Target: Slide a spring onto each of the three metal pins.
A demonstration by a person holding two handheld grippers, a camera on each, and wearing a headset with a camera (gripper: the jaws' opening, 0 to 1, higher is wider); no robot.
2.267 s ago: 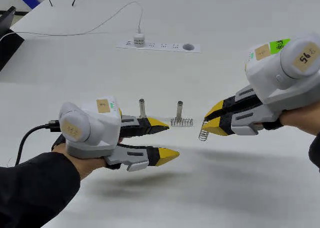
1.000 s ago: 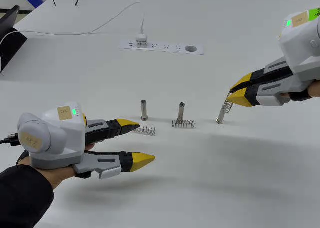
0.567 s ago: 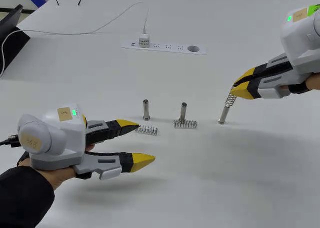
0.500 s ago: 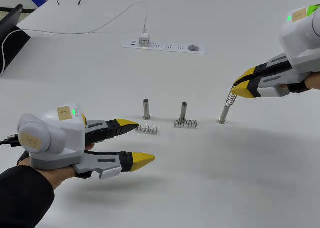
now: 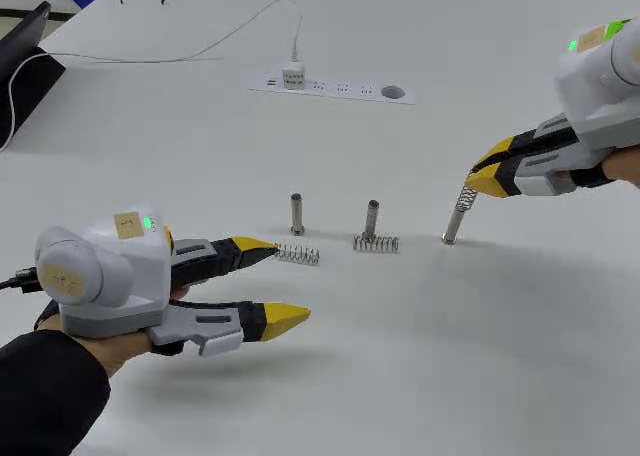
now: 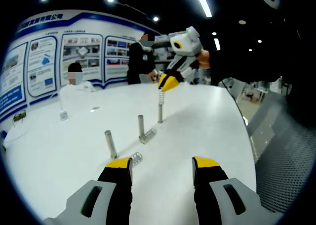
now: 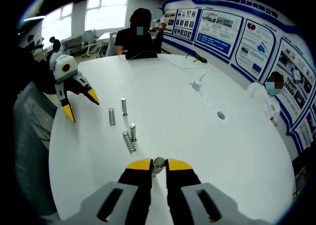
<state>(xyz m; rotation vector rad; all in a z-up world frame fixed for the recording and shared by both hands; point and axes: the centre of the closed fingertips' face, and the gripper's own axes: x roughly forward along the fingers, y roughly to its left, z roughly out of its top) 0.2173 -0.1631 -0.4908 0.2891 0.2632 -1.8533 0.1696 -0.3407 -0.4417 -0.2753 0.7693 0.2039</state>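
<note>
Three metal pins stand on the white table: the left pin (image 5: 297,213), the middle pin (image 5: 371,219) and the right pin (image 5: 454,226). My right gripper (image 5: 478,181) is shut on a spring (image 5: 466,198) whose lower end sits over the top of the right pin; the same spring (image 7: 158,163) shows between its yellow tips. One loose spring (image 5: 297,253) lies by the left pin, another (image 5: 376,243) at the foot of the middle pin. My left gripper (image 5: 275,281) hovers open near the left spring, holding nothing.
A white power strip (image 5: 336,88) with a plugged charger and cable lies at the back of the table. A dark object (image 5: 22,51) sits at the far left edge. People sit and stand beyond the table in the gripper views.
My right gripper carried the spring from the table middle to the right pin and holds it over the pin's top. My left gripper drew back to the left and stays open.
</note>
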